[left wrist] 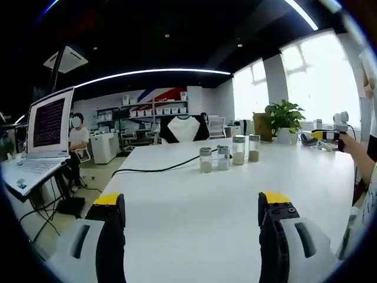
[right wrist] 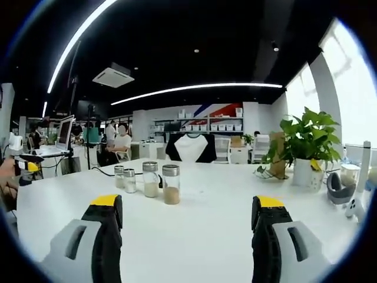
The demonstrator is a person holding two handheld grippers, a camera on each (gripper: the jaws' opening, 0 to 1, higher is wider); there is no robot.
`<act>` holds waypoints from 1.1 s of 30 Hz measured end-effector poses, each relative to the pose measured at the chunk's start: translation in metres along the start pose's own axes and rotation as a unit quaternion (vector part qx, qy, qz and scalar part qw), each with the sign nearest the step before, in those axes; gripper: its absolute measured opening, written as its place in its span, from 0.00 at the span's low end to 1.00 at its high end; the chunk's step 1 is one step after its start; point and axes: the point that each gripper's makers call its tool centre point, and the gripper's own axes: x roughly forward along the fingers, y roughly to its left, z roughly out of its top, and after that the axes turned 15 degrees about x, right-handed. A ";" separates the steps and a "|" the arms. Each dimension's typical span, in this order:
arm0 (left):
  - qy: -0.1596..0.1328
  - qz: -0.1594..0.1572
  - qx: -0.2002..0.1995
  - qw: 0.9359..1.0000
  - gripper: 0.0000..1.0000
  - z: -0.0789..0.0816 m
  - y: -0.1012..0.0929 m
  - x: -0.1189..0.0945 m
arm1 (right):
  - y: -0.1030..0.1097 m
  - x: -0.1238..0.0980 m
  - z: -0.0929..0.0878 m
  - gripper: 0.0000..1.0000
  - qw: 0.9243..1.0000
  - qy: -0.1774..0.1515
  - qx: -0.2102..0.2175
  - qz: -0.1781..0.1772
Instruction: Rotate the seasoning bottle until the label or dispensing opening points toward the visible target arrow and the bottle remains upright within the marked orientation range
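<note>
Four seasoning bottles (left wrist: 229, 155) stand upright in a row on your white desk (left wrist: 194, 218), well ahead of both jaws. In the left gripper view the two shorter ones are on the left and the two taller ones on the right; each has a metal cap and a layer of pale seasoning at the bottom. In the right gripper view the same seasoning bottles (right wrist: 147, 180) sit left of centre, the tallest nearest you.

Your left hand-held gripper (left wrist: 191, 206) has its jaws spread wide over bare desk, holding nothing. Your right hand-held gripper (right wrist: 188, 212) is likewise spread and empty above the desk (right wrist: 194, 236).

A black cable (left wrist: 159, 168) runs across the desk toward the bottles. A potted plant (left wrist: 284, 121) stands at the far right side, seen again as the potted plant (right wrist: 306, 147) in the right gripper view. An open laptop (left wrist: 44, 132) sits on a stand off the desk's left side.
</note>
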 end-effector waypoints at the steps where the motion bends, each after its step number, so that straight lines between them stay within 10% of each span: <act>1: -0.001 0.000 0.000 1.000 0.99 0.000 0.000 0.000 | 0.001 0.002 0.000 0.92 1.000 -0.001 0.001 0.005; 33: -0.002 0.000 -0.006 1.000 0.98 -0.010 0.000 -0.005 | 0.028 0.103 -0.003 0.79 0.997 0.027 -0.023 0.074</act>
